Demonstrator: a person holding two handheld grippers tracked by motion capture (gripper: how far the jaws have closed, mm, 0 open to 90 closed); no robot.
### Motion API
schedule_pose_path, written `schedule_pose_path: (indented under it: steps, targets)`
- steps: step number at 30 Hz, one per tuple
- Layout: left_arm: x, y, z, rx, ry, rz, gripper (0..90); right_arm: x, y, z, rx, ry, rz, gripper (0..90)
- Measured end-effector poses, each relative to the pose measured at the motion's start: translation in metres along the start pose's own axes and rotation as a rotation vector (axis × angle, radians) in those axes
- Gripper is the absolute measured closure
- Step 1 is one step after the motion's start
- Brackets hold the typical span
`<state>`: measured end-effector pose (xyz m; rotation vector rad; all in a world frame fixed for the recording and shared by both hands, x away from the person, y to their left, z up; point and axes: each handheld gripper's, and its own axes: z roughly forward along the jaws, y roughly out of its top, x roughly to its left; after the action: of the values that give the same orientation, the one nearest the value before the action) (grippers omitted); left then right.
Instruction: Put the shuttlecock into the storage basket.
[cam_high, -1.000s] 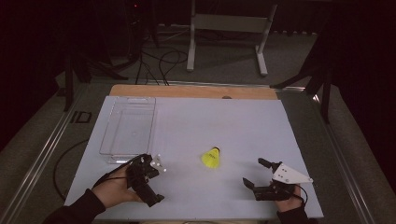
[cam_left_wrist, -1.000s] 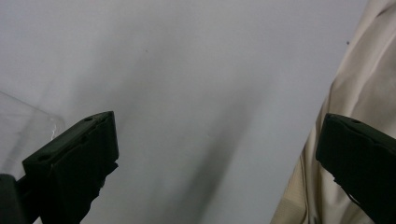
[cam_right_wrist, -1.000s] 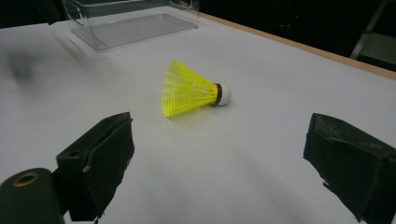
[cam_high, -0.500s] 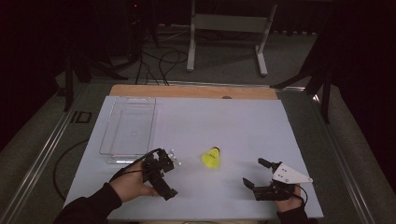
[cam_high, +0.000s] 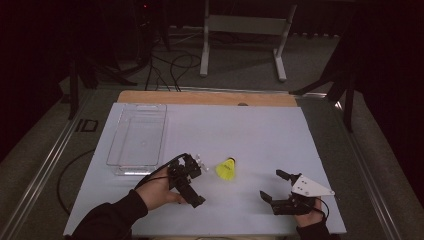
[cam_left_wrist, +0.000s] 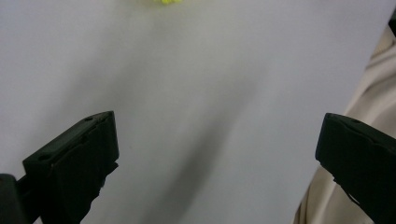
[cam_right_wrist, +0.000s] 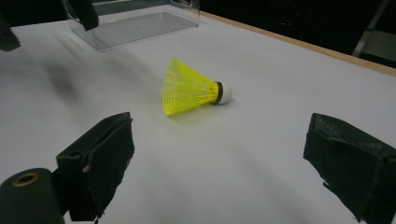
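A yellow shuttlecock (cam_high: 226, 169) with a white cork lies on its side on the white table (cam_high: 240, 130), near the front middle. In the right gripper view the shuttlecock (cam_right_wrist: 191, 91) lies ahead, cork pointing right. My left gripper (cam_high: 196, 180) is just left of it, open and empty, held in a dark-sleeved hand. In the left gripper view its jaws (cam_left_wrist: 215, 154) stand wide over bare table, with a yellow sliver of the shuttlecock (cam_left_wrist: 163, 2) at the top edge. My right gripper (cam_high: 271, 185) rests near the front right, open and empty, and its jaws (cam_right_wrist: 219, 140) frame the shuttlecock from a distance.
A clear plastic tray (cam_high: 120, 135) sits empty at the left of the table, also seen behind the shuttlecock as a clear box (cam_right_wrist: 135, 23). A wooden strip (cam_high: 205, 97) runs along the far edge. A metal stand (cam_high: 240, 30) and cables are on the floor beyond.
My left gripper has moved right and slightly forward, closing on the shuttlecock's left side. The right gripper and the shuttlecock have stayed put.
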<state>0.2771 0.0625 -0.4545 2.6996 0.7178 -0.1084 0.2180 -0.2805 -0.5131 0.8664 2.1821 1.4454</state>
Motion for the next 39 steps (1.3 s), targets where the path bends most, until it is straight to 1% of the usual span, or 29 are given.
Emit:
schedule_pose_path:
  steps: [1, 2, 6, 9, 11, 13, 17, 18, 19, 20, 22, 23, 25, 27, 28, 29, 31, 34, 35, 38, 39]
  targets:
    - [0.001, 0.002, 0.0, -0.002, 0.002, -0.003, 1.0, 0.0, 0.0, 0.0, 0.0, -0.001, -0.002, 8.4]
    - [0.003, 0.006, 0.001, -0.002, 0.007, -0.018, 1.0, 0.0, 0.0, 0.0, 0.0, -0.002, -0.002, 8.4]
    - [0.011, 0.014, 0.001, -0.017, 0.012, -0.056, 1.1, 0.0, 0.0, 0.0, 0.002, 0.002, -0.002, 8.4]
    - [0.014, 0.019, 0.002, -0.022, 0.017, -0.071, 1.1, 0.0, 0.0, 0.0, 0.001, 0.003, -0.003, 8.3]
    - [0.017, 0.023, 0.003, -0.029, 0.011, -0.081, 1.4, 0.0, 0.0, 0.0, 0.002, 0.003, -0.002, 8.4]
    - [0.018, 0.027, 0.004, -0.033, 0.016, -0.087, 1.5, 0.0, 0.0, 0.0, 0.002, 0.002, -0.004, 8.3]
    - [0.02, 0.034, 0.008, -0.036, 0.009, -0.095, 2.5, 0.0, 0.0, 0.0, 0.003, 0.006, -0.003, 8.4]
    - [0.021, 0.035, 0.009, -0.041, 0.003, -0.106, 3.2, 0.0, 0.0, 0.0, 0.003, 0.007, -0.004, 8.4]
    - [0.022, 0.037, 0.01, -0.036, 0.004, -0.111, 4.3, 0.0, 0.0, 0.001, 0.005, 0.006, -0.004, 8.3]
    - [0.023, 0.039, 0.012, -0.038, 0.017, -0.119, 4.7, 0.0, -0.001, 0.001, 0.005, 0.006, -0.005, 8.4]
    - [0.025, 0.042, 0.014, -0.039, 0.0, -0.137, 6.5, -0.001, 0.0, 0.0, 0.004, 0.007, -0.005, 8.4]
    - [0.025, 0.044, 0.016, -0.034, 0.006, -0.135, 7.0, -0.001, -0.001, 0.0, 0.005, 0.007, -0.005, 8.4]
    - [0.026, 0.048, 0.018, -0.038, -0.004, -0.135, 8.7, 0.0, -0.001, 0.001, 0.007, 0.008, 0.0, 8.4]
    - [0.027, 0.051, 0.02, -0.046, -0.022, -0.136, 14.9, -0.001, -0.001, 0.001, 0.005, 0.008, -0.002, 8.3]
    - [0.028, 0.053, 0.021, -0.047, -0.019, -0.138, 14.9, -0.001, -0.001, 0.001, 0.006, 0.01, -0.004, 8.4]
    - [0.028, 0.055, 0.022, -0.044, -0.015, -0.131, 15.1, -0.001, -0.001, 0.001, 0.006, 0.011, -0.006, 8.4]
    - [0.03, 0.059, 0.024, -0.044, -0.017, -0.143, 15.9, -0.001, -0.001, 0.001, 0.005, 0.012, -0.006, 8.4]
    - [0.032, 0.063, 0.027, -0.04, -0.011, -0.151, 19.4, -0.001, -0.001, 0.001, 0.005, 0.012, -0.005, 8.4]
    - [0.034, 0.066, 0.029, -0.04, -0.009, -0.16, 19.4, -0.001, -0.001, 0.001, 0.005, 0.012, -0.005, 8.4]
    - [0.039, 0.07, 0.033, -0.04, -0.002, -0.179, 26.4, 0.0, -0.001, 0.001, 0.007, 0.012, -0.003, 8.4]
    - [0.04, 0.072, 0.034, -0.037, -0.006, -0.182, 28.3, 0.0, -0.001, 0.001, 0.006, 0.013, 0.0, 8.4]
